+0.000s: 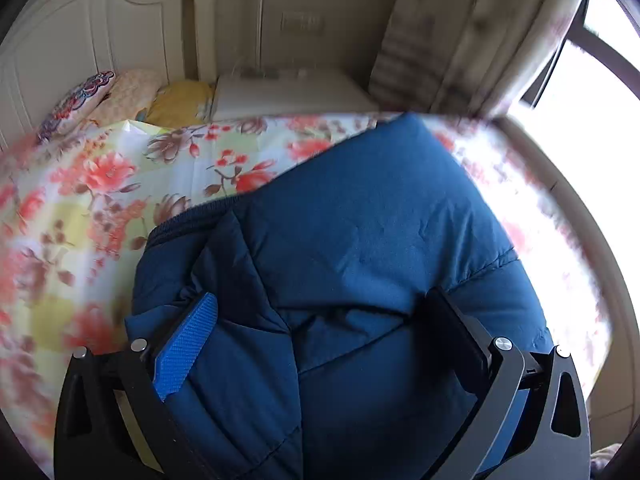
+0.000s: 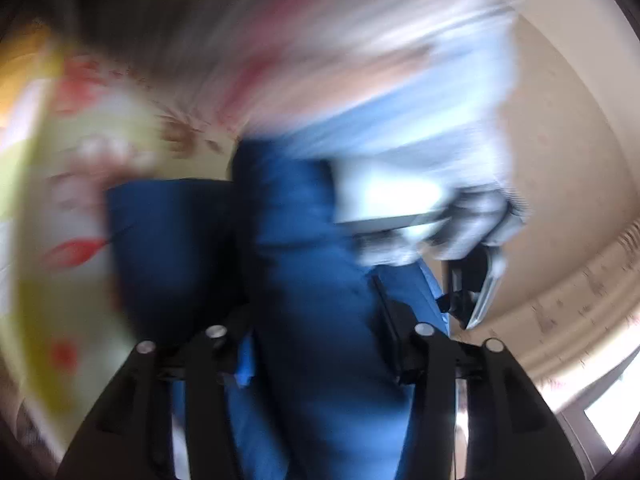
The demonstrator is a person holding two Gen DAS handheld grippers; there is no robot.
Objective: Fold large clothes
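The blue jacket (image 1: 360, 240) is matt quilted cloth with stitched seams and a ribbed knit edge. It lies on a smooth floral cotton-like sheet (image 1: 120, 184). The left gripper (image 1: 320, 320) has matt black plastic arms, shiny metal pins and ridged blue pads (image 1: 186, 344); the far headboard (image 1: 80, 40) looks painted and smooth.

Floral bedsheet (image 1: 120, 184), white panelled headboard (image 1: 60, 52), pillows (image 1: 132, 96), beige curtain (image 1: 460, 32), bright window (image 1: 592, 92)

object: blue quilted jacket (image 1: 360, 220) | look: padded, dark blue, stitched seams, ribbed hem edge | state: partly folded, bunched in layers | place: on the floral bedsheet (image 1: 120, 184), toward its window-side edge, below the pillows | right wrist view: blurred blue mass
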